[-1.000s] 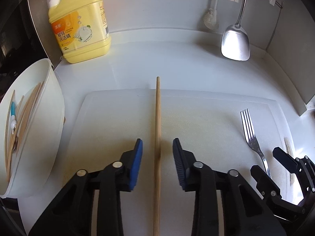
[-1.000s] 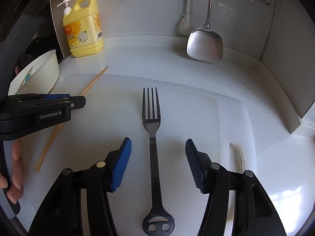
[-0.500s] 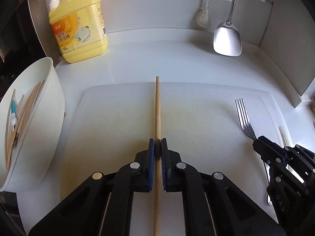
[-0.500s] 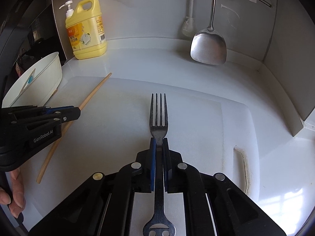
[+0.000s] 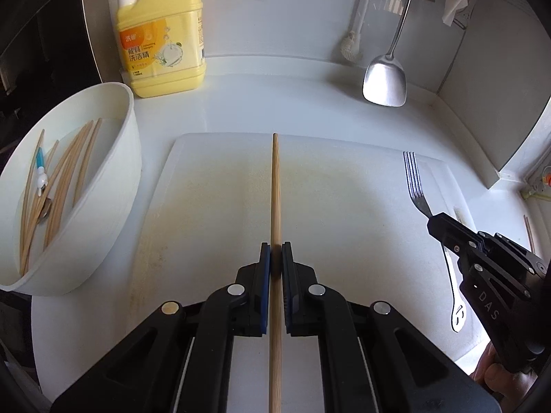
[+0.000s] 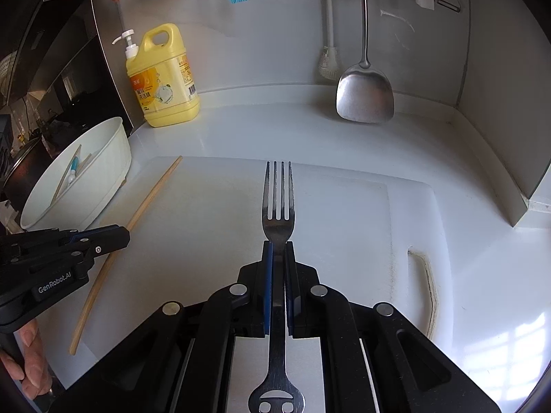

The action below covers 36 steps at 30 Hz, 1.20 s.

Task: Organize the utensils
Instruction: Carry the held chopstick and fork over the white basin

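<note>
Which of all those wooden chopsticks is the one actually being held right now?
The lone chopstick on the white cutting board, clamped by the left tool. The other chopsticks sit untouched in the white tub.

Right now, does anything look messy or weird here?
Mostly tidy. The cutting board has yellowish stains in its middle and brownish grime around its handle slot. One chopstick and a fork are held in the grippers.

Cool daylight fills both sharp views; a window-shaped glare patch lies on the glossy white countertop (image 6: 499,354) at lower right. Fisheye bending curves the edges, and the corners fall to black.
</note>
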Each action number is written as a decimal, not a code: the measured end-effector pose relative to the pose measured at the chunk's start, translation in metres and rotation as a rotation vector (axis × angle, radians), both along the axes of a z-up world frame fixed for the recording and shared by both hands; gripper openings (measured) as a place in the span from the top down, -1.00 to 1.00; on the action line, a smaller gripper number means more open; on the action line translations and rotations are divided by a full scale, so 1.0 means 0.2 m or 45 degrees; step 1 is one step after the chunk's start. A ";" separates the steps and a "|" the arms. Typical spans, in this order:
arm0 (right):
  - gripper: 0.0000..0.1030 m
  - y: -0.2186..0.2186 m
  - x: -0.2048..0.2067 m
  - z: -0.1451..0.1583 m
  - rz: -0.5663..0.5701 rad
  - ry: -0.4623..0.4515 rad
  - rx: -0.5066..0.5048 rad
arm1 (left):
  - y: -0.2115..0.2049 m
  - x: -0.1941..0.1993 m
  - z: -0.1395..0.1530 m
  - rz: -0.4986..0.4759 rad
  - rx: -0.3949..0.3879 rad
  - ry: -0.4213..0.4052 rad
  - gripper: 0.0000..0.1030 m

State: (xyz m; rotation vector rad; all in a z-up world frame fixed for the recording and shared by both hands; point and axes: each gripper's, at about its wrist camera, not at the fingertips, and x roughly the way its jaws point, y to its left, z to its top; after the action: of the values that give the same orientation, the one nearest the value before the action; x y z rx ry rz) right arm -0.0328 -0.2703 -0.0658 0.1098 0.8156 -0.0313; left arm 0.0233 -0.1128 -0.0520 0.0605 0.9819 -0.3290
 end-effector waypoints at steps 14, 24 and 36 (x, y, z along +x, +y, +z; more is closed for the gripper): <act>0.88 0.48 0.19 0.40 0.234 -0.126 0.053 | 0.60 -0.05 0.45 0.210 -0.048 -0.180 0.86; 0.88 1.09 0.60 0.45 0.325 -0.131 0.075 | 1.19 0.23 0.47 0.285 -0.037 -0.212 0.86; 0.88 1.53 0.98 0.24 0.393 0.041 0.089 | 1.44 0.48 0.22 0.305 -0.049 -0.067 0.86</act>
State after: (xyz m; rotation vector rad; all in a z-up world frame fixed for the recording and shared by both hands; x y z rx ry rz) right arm 0.1639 0.0362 -0.0180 0.0484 0.8590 0.2876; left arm 0.1185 0.1744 -0.0077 -0.0828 0.9194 -0.1252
